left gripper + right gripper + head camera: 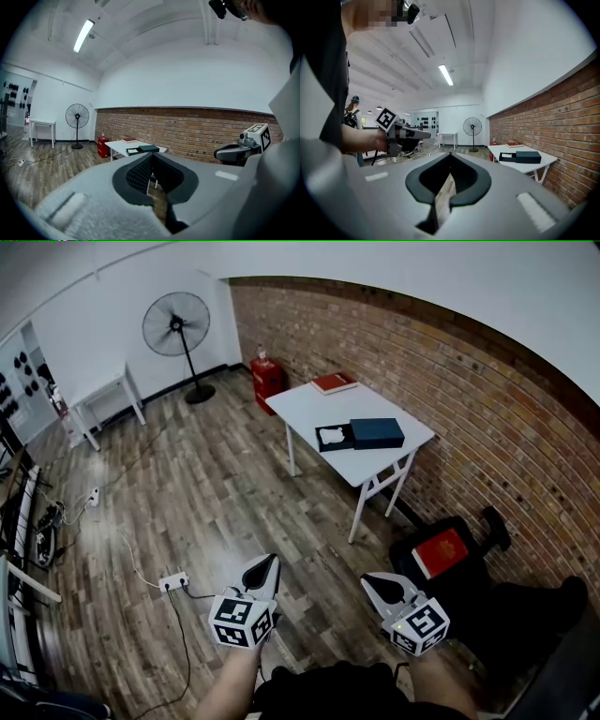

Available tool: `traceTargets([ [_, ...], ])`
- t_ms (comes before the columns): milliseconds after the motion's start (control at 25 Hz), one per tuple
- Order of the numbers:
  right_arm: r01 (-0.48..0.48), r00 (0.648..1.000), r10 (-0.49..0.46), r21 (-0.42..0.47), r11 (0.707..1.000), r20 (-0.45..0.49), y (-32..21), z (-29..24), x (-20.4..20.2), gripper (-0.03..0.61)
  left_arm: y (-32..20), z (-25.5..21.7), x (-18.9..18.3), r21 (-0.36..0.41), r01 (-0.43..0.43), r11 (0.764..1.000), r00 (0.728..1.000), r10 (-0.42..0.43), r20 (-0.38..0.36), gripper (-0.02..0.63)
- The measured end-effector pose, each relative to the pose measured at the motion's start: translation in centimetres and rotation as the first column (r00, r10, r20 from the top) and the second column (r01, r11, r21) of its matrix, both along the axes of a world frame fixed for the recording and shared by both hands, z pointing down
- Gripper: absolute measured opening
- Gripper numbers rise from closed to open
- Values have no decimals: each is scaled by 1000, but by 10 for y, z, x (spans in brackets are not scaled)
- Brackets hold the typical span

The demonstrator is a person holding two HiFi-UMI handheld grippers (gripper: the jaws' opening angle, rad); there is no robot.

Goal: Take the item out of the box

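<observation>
Nothing done yet. Box (376, 433) lies open on far table (309, 409), white item (333, 438) seen inside. Left gripper (265, 563) and right gripper (375, 582) held near, well apart from it; jaws pressed together, empty.

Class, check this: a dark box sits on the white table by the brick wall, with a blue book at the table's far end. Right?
No: the book is red, not blue; the head view shows it. The dark box does sit on the white table by the brick wall.

Head view looks steeply down, both gripper views level, all sharing the far white table (302, 409).
</observation>
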State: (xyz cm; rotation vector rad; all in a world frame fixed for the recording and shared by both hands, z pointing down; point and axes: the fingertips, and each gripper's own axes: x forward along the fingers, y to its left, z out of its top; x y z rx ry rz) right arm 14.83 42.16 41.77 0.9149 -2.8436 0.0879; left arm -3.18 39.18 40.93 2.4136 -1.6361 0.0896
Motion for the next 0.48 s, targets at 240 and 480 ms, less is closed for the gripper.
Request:
traceTargets([
  [240,0,1000,0,-26,1000,26,7,6,42,2,5,1,35,-3,1,1000,1000,-1,14,5],
  [480,-39,998,42,-73,997,47,11,25,84,2,8,9,72,-23,-28,999,999,28,23,5],
])
